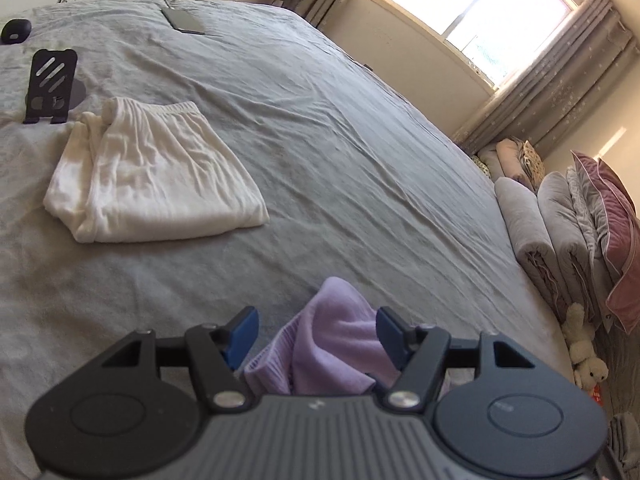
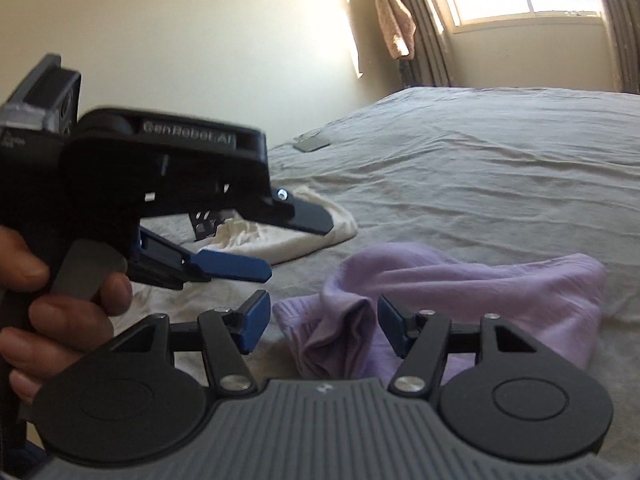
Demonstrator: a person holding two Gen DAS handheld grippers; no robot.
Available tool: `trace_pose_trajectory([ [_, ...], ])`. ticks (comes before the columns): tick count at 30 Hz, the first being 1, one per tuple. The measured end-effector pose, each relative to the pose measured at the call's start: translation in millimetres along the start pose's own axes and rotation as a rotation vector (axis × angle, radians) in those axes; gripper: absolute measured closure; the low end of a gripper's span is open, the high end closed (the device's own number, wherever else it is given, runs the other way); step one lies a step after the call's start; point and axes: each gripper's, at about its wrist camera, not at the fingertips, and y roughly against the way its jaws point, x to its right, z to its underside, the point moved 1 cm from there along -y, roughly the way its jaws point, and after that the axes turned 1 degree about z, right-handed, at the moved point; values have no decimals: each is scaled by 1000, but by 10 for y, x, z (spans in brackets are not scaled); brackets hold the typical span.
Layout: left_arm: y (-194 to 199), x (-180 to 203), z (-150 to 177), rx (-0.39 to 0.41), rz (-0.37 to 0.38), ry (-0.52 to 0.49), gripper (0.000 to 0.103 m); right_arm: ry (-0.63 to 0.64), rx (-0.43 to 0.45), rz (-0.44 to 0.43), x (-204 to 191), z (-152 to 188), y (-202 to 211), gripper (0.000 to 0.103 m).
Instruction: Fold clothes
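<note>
bed [image 1: 320,128], grey sheet, wrinkled. no containers in view. far left: dark case [image 1: 15,31], black stand [image 1: 50,84] upright, touching the folded white garment's [image 1: 152,176] far corner. flat grey slab [image 1: 185,20] near the head edge. wide bare sheet right of the white garment. lilac garment [image 2: 460,300] crumpled at the near edge, apart from the white one. left gripper [image 1: 316,336] jaws wide, lilac cloth bunched between them, not pinched. right gripper [image 2: 320,324] jaws wide over a lilac fold. rolled bedding [image 1: 532,232] and pillows [image 1: 616,240] beside the bed's right edge; plush toy [image 1: 586,354] below them.
</note>
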Motion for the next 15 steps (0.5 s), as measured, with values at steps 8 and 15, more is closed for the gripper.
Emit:
trace_pose_trajectory([
  [8,75,-33,-72,22,-9,-1,37,114,-90,-76,-277,174,-213,39],
  [15,53,80,-32,8,1,-76,37,29,-55,-63,-80,151,-55,39],
])
